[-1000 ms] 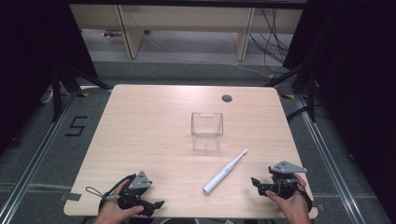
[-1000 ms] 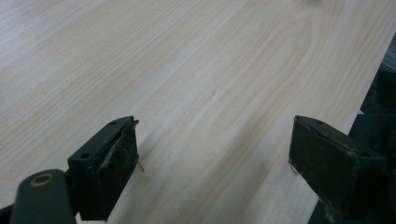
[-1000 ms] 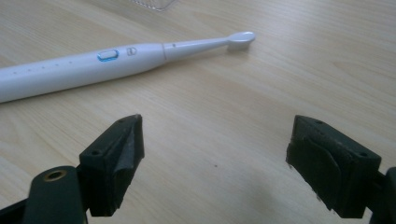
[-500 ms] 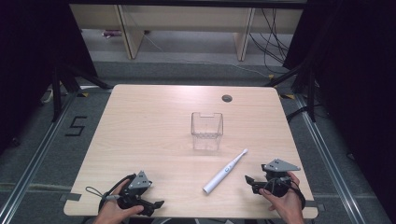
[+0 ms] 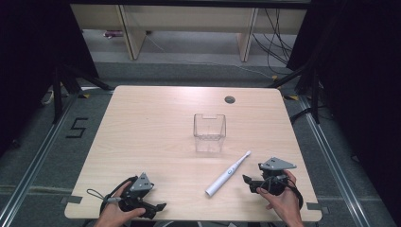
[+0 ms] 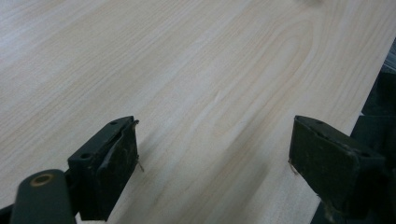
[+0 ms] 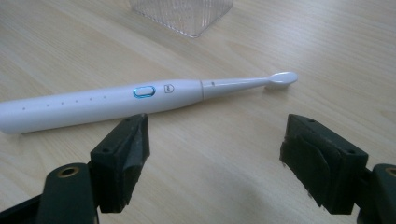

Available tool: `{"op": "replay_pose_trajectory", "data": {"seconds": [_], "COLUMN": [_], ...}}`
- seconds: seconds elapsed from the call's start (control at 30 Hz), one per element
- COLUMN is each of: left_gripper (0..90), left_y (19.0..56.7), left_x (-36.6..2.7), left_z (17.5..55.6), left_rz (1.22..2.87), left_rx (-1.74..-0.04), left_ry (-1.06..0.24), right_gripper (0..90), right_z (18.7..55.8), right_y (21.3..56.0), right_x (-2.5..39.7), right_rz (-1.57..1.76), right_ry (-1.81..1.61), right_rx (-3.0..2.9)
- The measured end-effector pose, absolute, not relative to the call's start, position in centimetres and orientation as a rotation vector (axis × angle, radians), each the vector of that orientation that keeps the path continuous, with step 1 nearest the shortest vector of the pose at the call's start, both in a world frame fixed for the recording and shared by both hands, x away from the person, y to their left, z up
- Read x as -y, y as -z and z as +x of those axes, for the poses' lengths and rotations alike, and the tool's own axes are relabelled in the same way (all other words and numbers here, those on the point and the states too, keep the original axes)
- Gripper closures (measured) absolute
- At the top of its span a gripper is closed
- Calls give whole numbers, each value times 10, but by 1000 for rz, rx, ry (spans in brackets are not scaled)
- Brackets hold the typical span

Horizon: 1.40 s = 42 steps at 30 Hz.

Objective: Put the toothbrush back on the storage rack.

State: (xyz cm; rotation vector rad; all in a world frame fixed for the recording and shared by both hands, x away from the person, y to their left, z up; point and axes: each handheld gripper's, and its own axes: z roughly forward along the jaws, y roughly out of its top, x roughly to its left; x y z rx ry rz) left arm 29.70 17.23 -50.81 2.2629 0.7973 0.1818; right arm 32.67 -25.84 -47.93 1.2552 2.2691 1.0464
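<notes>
Your right claw (image 5: 247, 181) sits low at the near right corner of the bench (image 5: 142, 123), its jaws spread wide with nothing between them; in the right gripper view the right claw (image 7: 215, 154) looks straight at the task's thing. Your left claw (image 5: 158, 208) rests at the near left edge, jaws also wide apart and empty, and in the left gripper view the left claw (image 6: 212, 154) has bare wood grain ahead of it. That makes two claws, one in each of your hands, well apart from each other.

Just beyond your right claw lies one white electric toothbrush (image 5: 228, 173), flat on the bench and set diagonally, its thick handle end nearer you and its brush head pointing away toward the right. In the right gripper view the toothbrush (image 7: 140, 100) lies crosswise just past the jaws, not touching them, with one blue-ringed button on its handle and a row of small dots along it.

Farther on, near the middle of the bench, stands one clear plastic container (image 5: 209, 132), upright and open at the top, near the brush head but apart from it. At the far edge you have one round cable hole (image 5: 230, 100)
</notes>
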Motion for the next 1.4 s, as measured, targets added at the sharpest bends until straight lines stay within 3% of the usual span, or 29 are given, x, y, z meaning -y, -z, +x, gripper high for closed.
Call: {"op": "replay_pose_trajectory", "data": {"seconds": [0.53, 1.4], "left_gripper": [149, 149], "left_y": [508, 508], "left_x": [-173, -173], "left_z": [297, 297], "left_rz": [2259, 2260], "left_rx": [-801, -814], "left_ry": [-184, -191], "right_gripper": [345, 774], "right_z": [340, 344], "right_y": [476, 473], "right_x": [241, 187], "right_rz": [1135, 993], "right_ry": [-1075, -1137], "right_rx": [-2309, -2445]}}
